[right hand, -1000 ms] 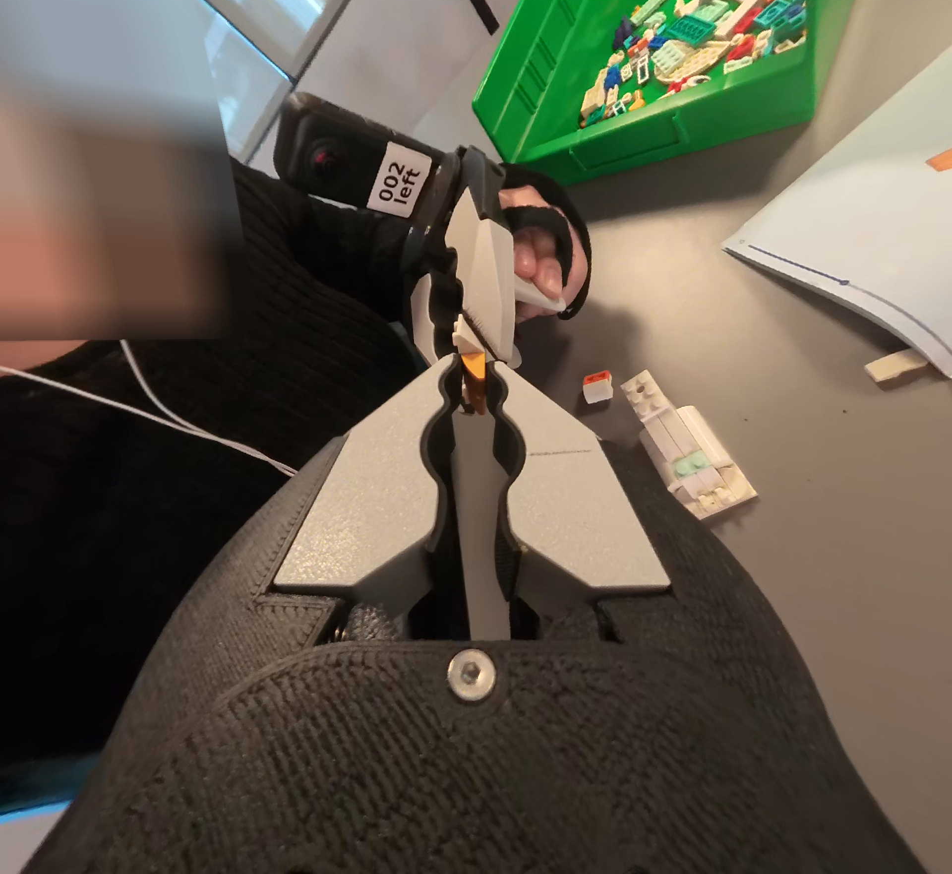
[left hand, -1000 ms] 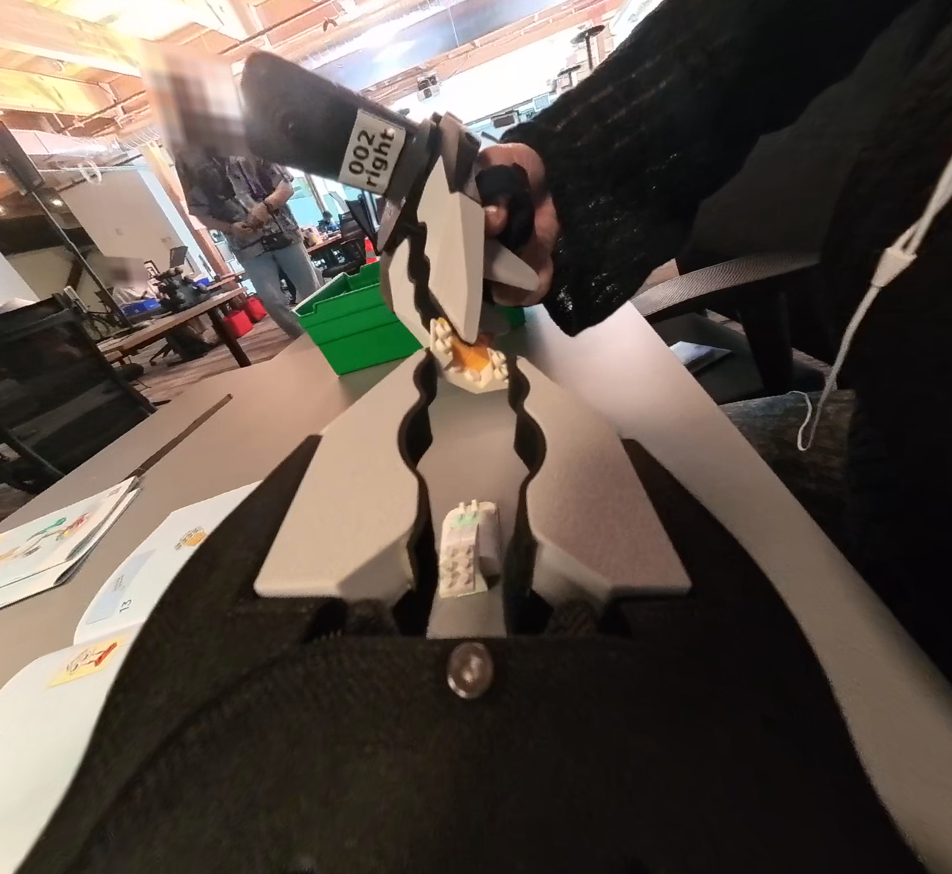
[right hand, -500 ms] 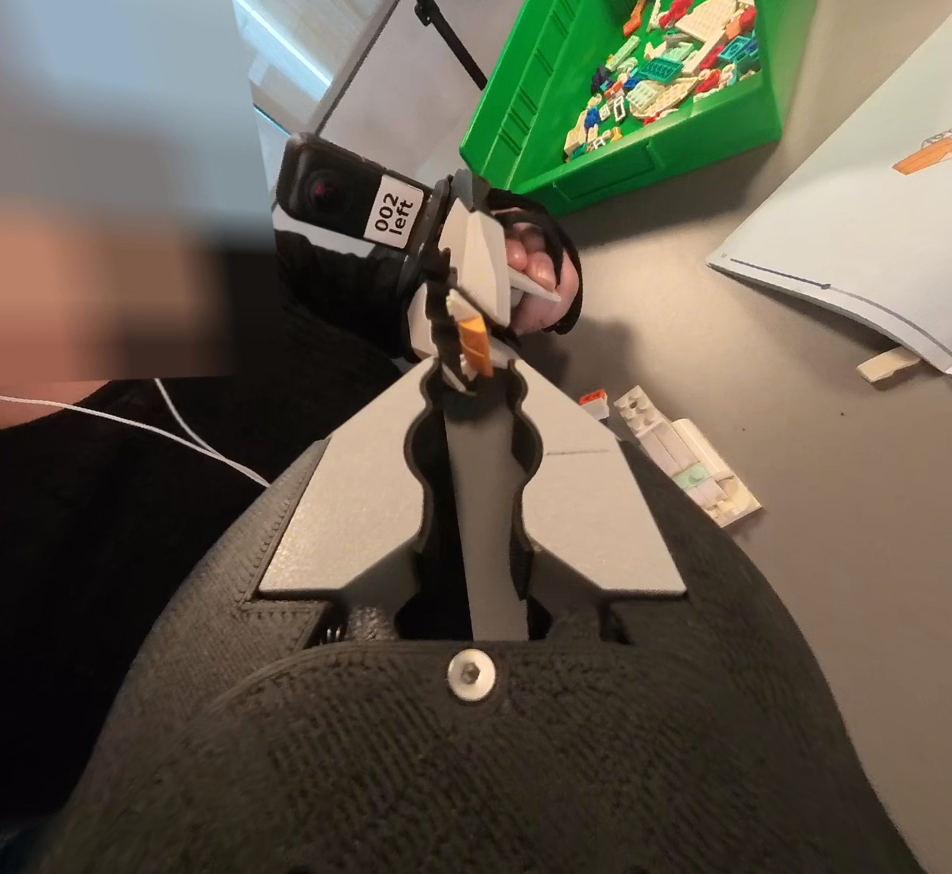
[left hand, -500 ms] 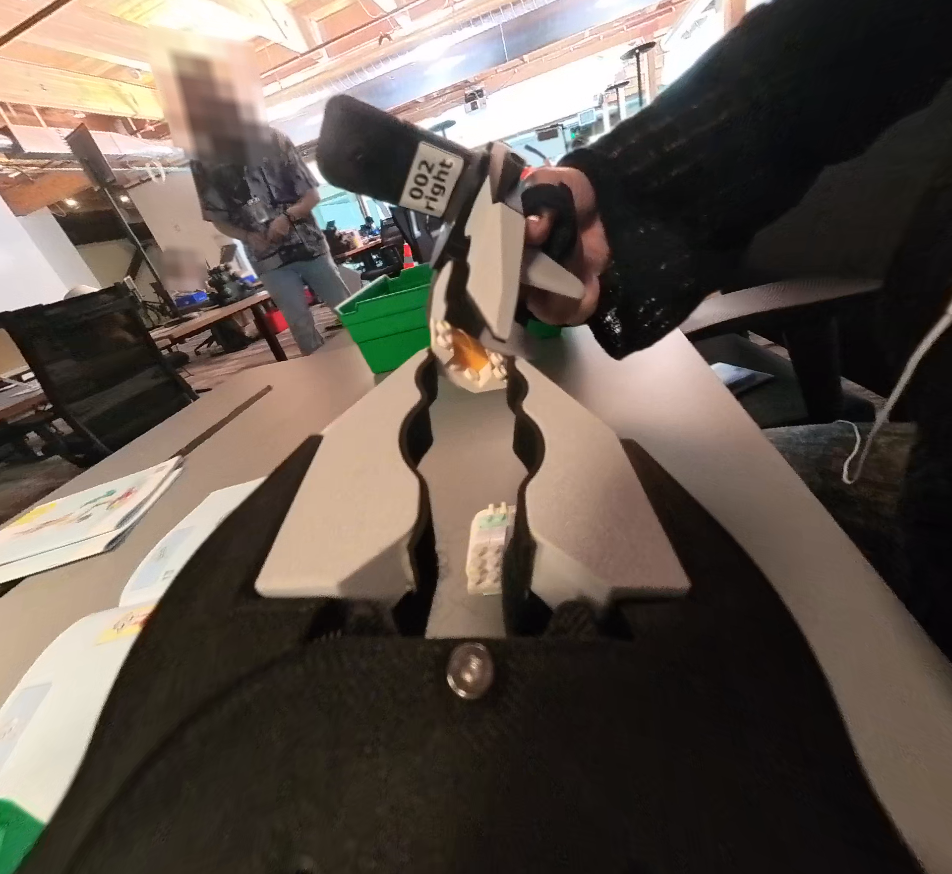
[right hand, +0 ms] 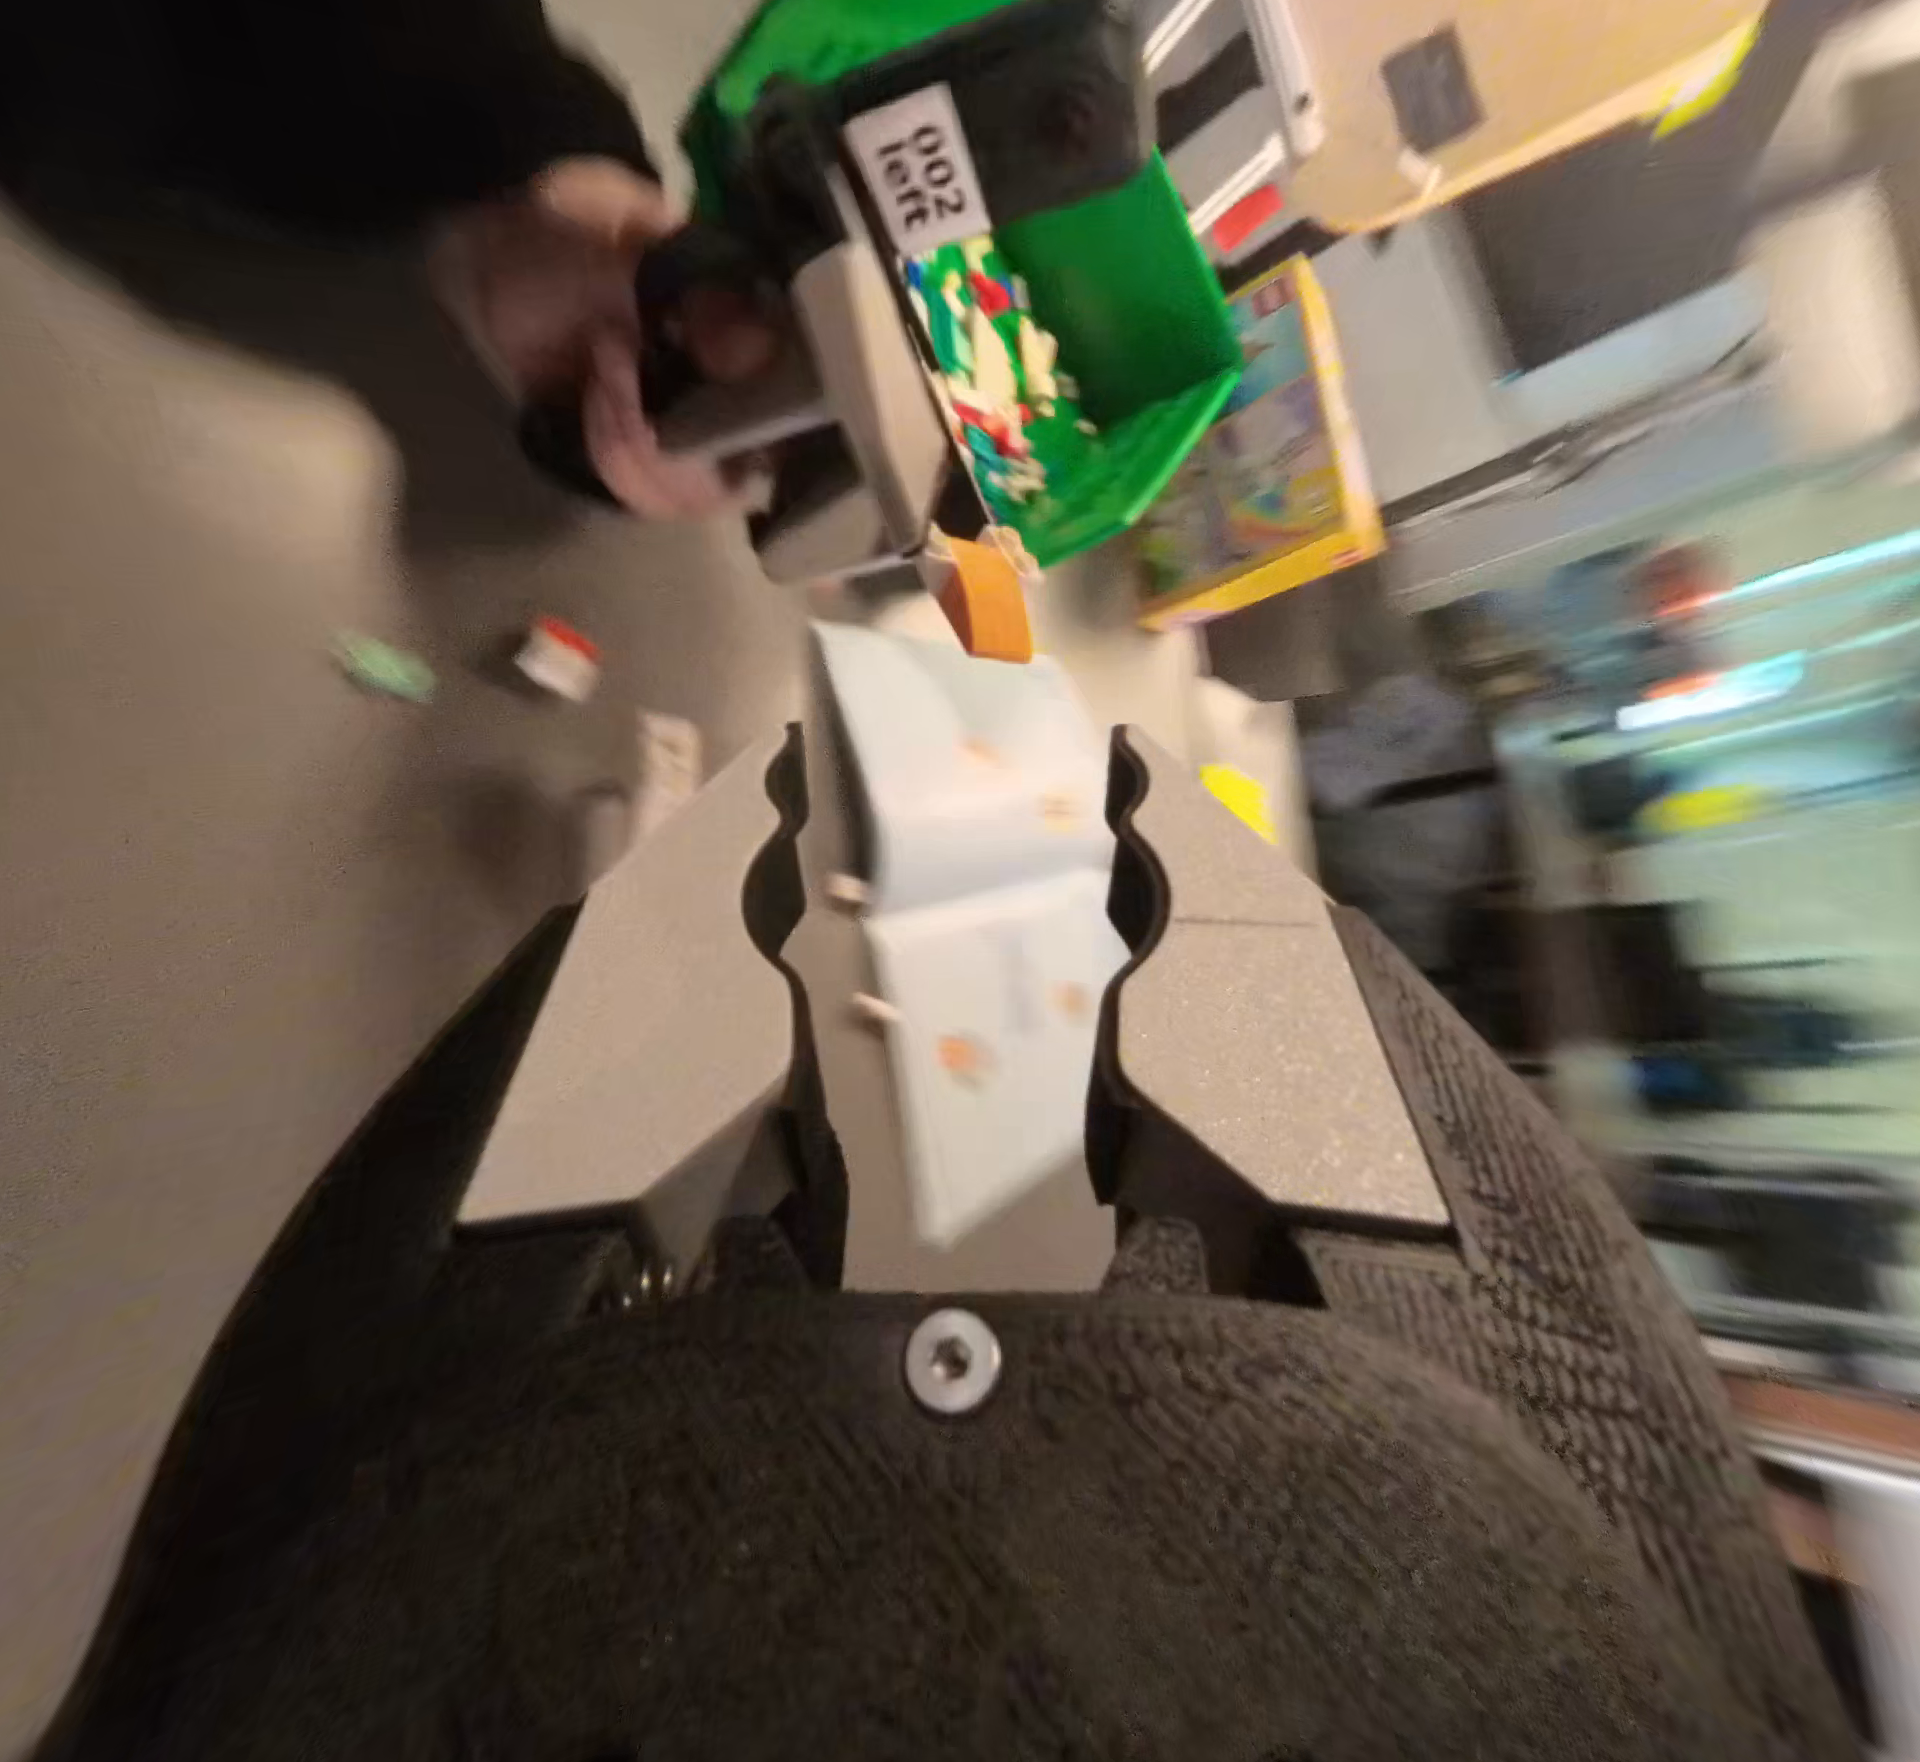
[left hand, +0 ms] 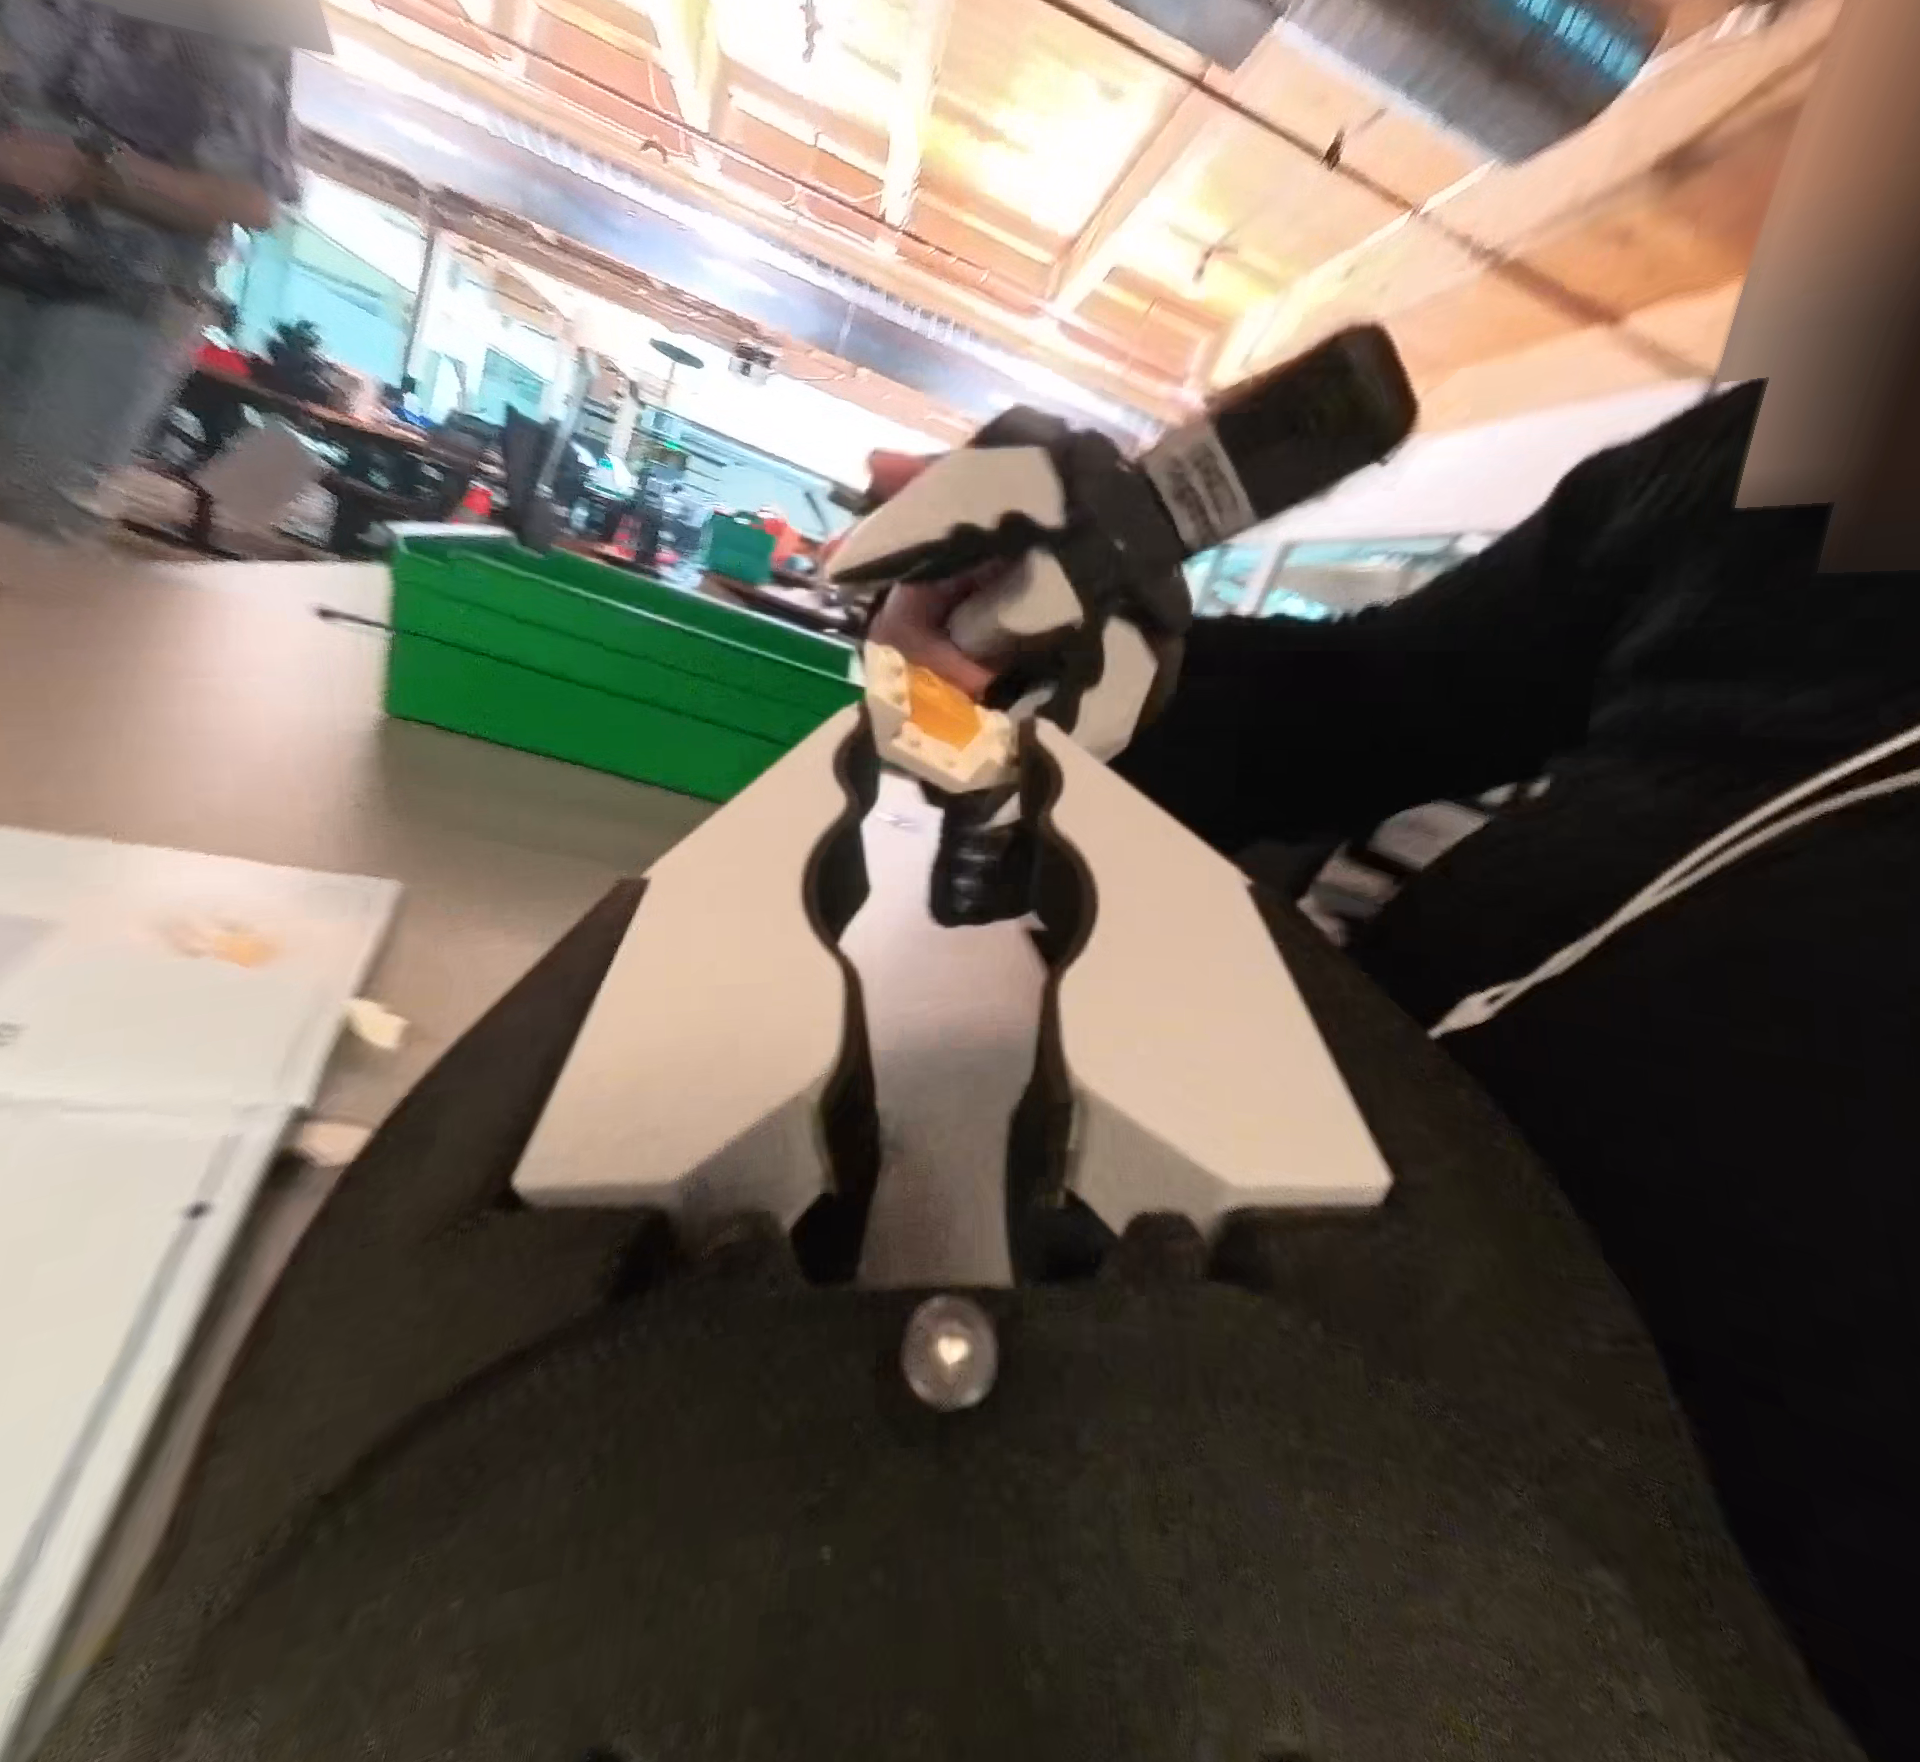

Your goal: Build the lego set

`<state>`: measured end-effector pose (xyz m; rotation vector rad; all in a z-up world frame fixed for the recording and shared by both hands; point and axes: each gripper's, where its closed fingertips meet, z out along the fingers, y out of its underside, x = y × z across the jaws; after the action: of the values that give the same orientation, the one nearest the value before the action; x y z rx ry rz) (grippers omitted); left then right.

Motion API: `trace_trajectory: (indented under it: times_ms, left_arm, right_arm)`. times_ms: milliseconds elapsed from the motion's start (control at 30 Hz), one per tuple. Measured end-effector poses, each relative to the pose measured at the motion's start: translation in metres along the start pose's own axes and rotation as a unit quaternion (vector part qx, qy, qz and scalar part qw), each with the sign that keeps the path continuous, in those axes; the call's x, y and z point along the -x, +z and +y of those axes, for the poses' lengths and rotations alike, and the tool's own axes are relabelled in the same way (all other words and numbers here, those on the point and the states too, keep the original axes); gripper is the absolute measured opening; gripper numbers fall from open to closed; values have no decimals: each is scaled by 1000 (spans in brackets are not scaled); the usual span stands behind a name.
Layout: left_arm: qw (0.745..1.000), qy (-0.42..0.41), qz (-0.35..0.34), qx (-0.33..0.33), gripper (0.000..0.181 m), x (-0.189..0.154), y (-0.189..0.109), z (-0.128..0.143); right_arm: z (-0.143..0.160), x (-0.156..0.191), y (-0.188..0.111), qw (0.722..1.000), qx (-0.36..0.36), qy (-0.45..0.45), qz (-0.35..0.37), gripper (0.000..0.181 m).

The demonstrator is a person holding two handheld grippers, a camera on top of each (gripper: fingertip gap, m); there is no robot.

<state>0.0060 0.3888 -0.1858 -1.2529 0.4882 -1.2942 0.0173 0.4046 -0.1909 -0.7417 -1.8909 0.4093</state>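
The left claw clamps the white-and-orange lego piece above the worktop, the right claw gapes empty, so it should regrip squarely before pressing.

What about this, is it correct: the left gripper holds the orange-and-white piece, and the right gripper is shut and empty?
The right gripper is open, not shut, as the right wrist view shows. It is empty, and the left gripper holds the orange-and-white piece.
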Motion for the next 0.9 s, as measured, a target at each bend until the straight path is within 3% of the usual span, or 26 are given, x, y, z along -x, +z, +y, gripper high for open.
trace_trajectory:
  times_ms: [100, 233, 467, 900]
  left_arm:
    - [993, -114, 41, -6, 25, 3, 0, 2]
    - [968, -227, 105, 6, 25, -3, 3, 9]
    - [962, -233, 135, 33, 25, -13, 5, 16]
    - [955, -257, 131, 65, 25, -10, 6, 27]
  right_arm:
    - [-6, -3, 1, 976, 47, -203, 67, 46]
    - [-12, 4, 8, 959, 49, -267, 79, 37]
    - [-17, 20, 16, 948, 34, -312, 52, 16]
    - [-10, 28, 19, 941, 57, -331, 31, 7]
